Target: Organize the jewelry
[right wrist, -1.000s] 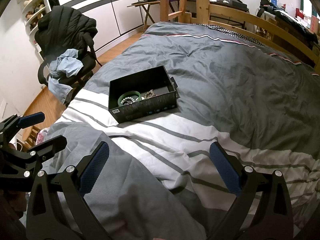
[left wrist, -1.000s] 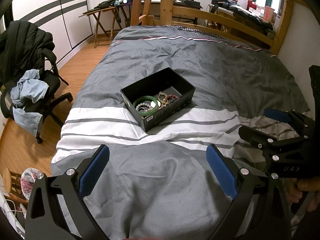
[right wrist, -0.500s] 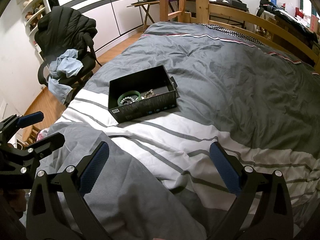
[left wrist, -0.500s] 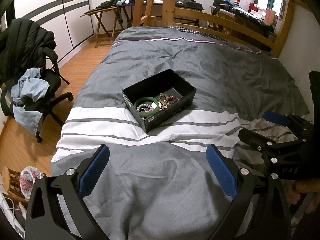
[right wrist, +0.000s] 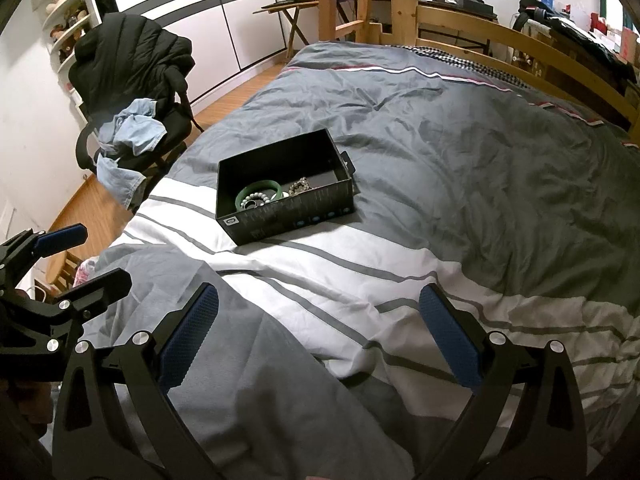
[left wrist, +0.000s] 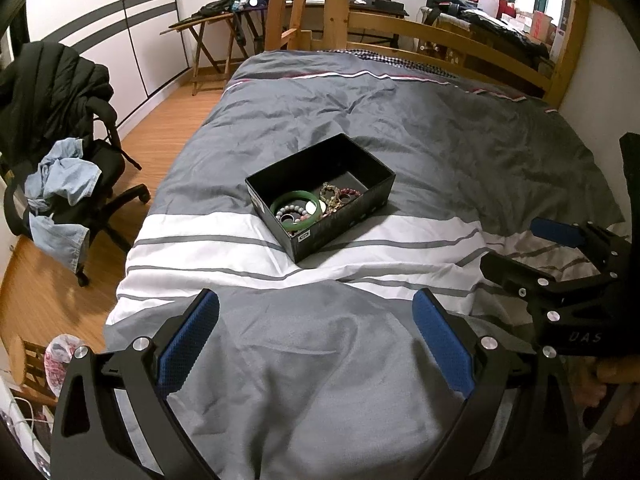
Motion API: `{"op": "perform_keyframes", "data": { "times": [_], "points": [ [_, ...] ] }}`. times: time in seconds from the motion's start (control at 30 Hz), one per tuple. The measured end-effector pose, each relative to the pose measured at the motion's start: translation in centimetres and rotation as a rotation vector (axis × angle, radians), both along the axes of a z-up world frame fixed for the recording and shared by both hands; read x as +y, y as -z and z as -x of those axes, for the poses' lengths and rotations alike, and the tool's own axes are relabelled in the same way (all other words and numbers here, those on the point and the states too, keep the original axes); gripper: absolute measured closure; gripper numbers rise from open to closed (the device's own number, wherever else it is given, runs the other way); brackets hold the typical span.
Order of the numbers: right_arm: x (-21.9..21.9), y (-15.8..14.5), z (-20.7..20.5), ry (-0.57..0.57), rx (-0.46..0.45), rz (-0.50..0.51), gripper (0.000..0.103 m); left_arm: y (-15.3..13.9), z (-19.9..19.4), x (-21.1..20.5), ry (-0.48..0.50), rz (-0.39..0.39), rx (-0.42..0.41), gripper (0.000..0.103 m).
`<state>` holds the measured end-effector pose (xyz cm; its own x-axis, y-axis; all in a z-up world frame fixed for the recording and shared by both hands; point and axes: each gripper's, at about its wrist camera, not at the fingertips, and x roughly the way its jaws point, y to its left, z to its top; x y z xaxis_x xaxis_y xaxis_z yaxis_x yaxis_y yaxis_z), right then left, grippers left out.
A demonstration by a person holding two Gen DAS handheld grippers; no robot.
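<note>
Black box [left wrist: 320, 196] on the bed [left wrist: 460, 152] holds a green bangle [left wrist: 296, 210] and bracelets; my left hand-held gripper [left wrist: 316, 344] and right hand-held gripper [right wrist: 320, 340] hover near, both spread wide, empty.

Even indoor light, heavy fisheye bend

Both views were sharp at centre; the duvet [left wrist: 420, 128] showed soft crease shadows, its white stripe glared slightly, the bed frame [right wrist: 520, 46] curved, and black vignette ate the corners.
</note>
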<state>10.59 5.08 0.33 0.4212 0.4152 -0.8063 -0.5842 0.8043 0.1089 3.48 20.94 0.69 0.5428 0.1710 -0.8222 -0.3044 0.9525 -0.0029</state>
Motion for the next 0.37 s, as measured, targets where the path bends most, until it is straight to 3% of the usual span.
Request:
{"op": "perform_keyframes", "data": {
  "times": [0.37],
  "points": [
    [-0.02, 0.02, -0.01, 0.0, 0.001, 0.0, 0.004, 0.1, 0.01, 0.29, 0.002, 0.019, 0.006, 0.008]
  ]
}}
